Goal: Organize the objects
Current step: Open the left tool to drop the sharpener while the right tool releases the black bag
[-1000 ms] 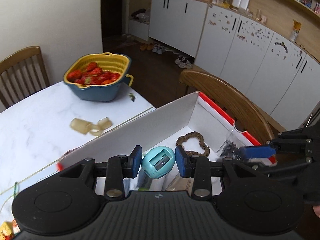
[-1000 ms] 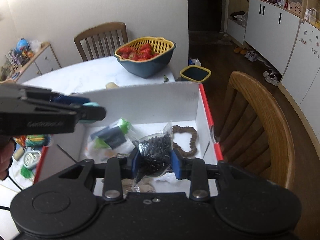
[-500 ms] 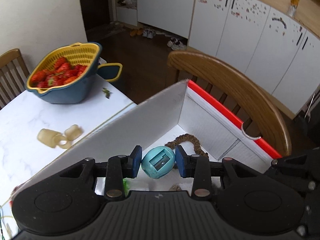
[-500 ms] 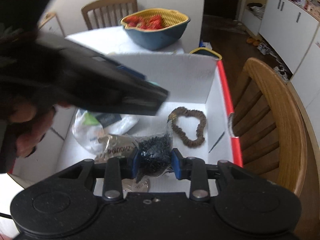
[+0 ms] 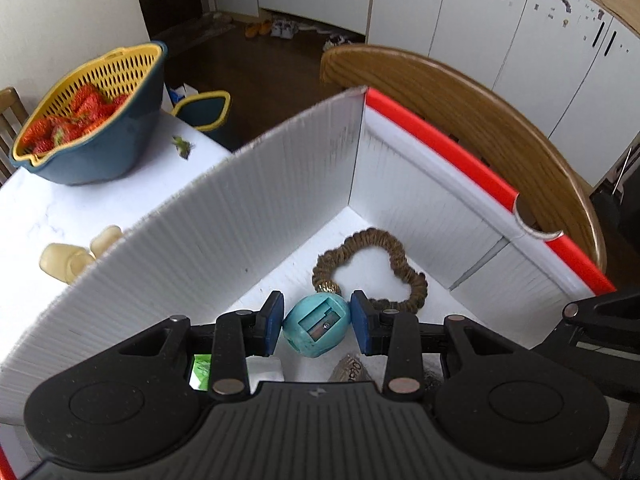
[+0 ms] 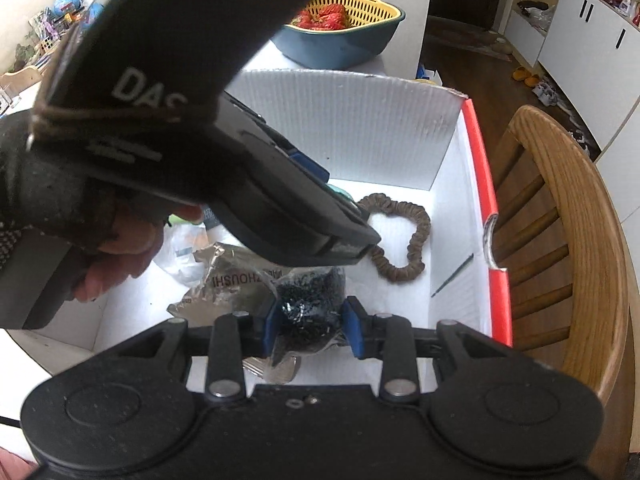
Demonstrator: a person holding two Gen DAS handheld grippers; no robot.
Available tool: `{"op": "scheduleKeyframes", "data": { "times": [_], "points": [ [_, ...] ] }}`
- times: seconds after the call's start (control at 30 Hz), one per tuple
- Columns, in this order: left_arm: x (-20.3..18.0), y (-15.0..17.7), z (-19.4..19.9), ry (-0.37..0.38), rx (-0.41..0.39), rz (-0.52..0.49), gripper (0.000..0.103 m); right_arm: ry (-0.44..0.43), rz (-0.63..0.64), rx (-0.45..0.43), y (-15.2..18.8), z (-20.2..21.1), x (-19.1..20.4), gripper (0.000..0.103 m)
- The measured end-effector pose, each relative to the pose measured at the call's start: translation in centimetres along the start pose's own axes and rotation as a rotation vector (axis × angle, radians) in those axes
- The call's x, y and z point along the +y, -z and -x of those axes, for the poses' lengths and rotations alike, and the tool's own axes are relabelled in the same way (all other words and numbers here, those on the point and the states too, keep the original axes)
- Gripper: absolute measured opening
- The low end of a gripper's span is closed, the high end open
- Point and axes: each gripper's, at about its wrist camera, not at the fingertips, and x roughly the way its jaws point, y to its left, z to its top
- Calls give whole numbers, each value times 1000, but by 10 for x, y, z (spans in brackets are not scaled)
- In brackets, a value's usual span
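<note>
My left gripper (image 5: 317, 324) is shut on a teal egg-shaped pencil sharpener (image 5: 316, 330) and holds it inside the white box with a red rim (image 5: 248, 216), just above the floor near a brown scrunchie (image 5: 372, 268). My right gripper (image 6: 309, 326) is shut on a clear bag of small black pieces (image 6: 310, 304), low inside the same box (image 6: 360, 128). The left gripper's body (image 6: 200, 128) crosses the right wrist view and hides the box's left part. The scrunchie (image 6: 404, 236) lies at the box's right.
A silver foil packet (image 6: 228, 280) and clear plastic bags lie in the box. A blue and yellow colander of strawberries (image 5: 88, 128) stands on the white table beyond the box. A wooden chair (image 5: 500, 128) stands against the box's red side. Pale items (image 5: 76, 256) lie on the table.
My left gripper has moved forward and down into the box with the sharpener. My right gripper has lowered the bag deeper into the box. The left gripper now blocks much of the right view.
</note>
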Motion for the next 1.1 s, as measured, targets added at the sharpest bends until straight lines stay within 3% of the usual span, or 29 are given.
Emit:
{"op": "scheduleKeyframes", "data": {
  "times": [0.33, 0.4, 0.47, 0.57, 1.1],
  "points": [
    [0, 3, -11, -3, 61, 6, 36, -12, -14, 7, -2, -2, -1, 40],
    [1, 4, -10, -5, 66, 15, 38, -11, -14, 3, -1, -1, 0, 45],
    [2, 4, -8, 0, 66, 32, 48, -11, -15, -3, -1, 1, -1, 50],
    [2, 6, -2, 5, 46, 42, 57, -11, -21, -11, 0, 3, 0, 53],
    [12, 20, 60, 36, -69, 67, 58, -13, -23, -90, 2, 39, 17, 70]
  ]
}}
